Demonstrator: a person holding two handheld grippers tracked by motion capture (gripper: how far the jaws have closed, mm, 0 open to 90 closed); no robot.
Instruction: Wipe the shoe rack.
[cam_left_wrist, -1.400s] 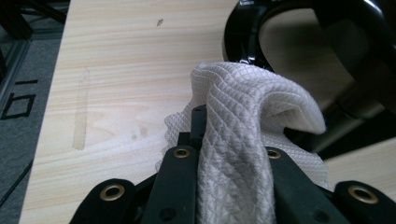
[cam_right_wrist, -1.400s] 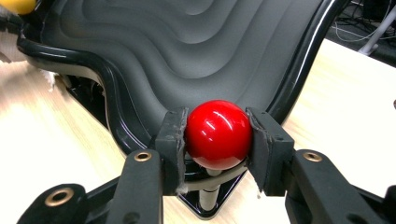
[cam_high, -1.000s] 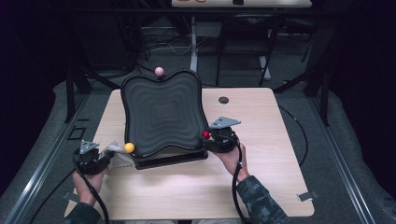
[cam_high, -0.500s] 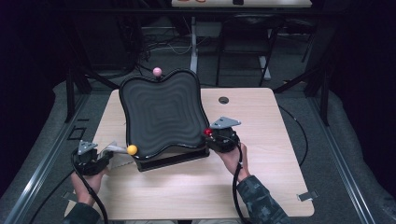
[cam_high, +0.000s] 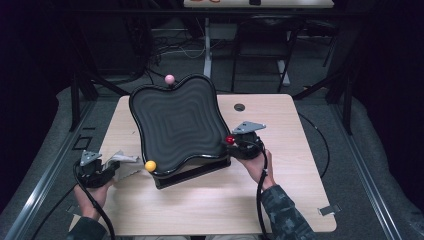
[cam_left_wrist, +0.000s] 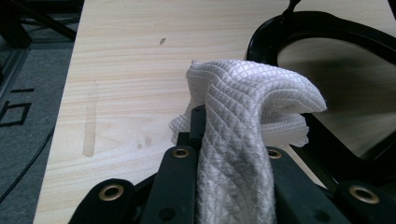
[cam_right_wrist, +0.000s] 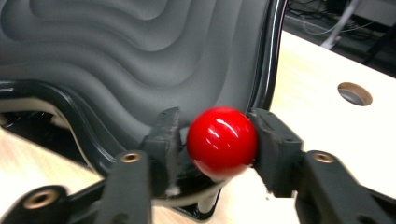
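High view: a black wavy-edged tray (cam_high: 175, 122) w/ a rippled grey inner face sits tilted on a dark base, roughly centre of the light wood table (cam_high: 300, 150). It has ball knobs at the corners: a pink knob (cam_high: 169, 79) at the far edge, a yellow knob (cam_high: 150, 166) near-left, a red knob (cam_high: 230, 140) near-right.

Right gripper (cam_right_wrist: 219, 140) is pinching the red knob (cam_right_wrist: 222, 142), jaws pressed on both sides of it, hand just beside the tray's near-right corner. Left gripper (cam_left_wrist: 229, 149) is clamped on a white quilted cloth (cam_left_wrist: 247, 116); in the high view the cloth (cam_high: 122, 162) lies just left of the yellow knob, near the tray rim but apart from it.

Judgement: looks like a wipe of the tray, the right side steadying it by the knob. To do it well, keep the knob grip firm so the tilted tray doesn't swing, bring the cloth over the rim onto the ripples and follow the grooves rather than cutting across.

In the way: the yellow knob sits betw. cloth and tray face, so go round or over it. Round hole (cam_high: 239, 107) in the tabletop is well clear. Cables trail off the near edge.
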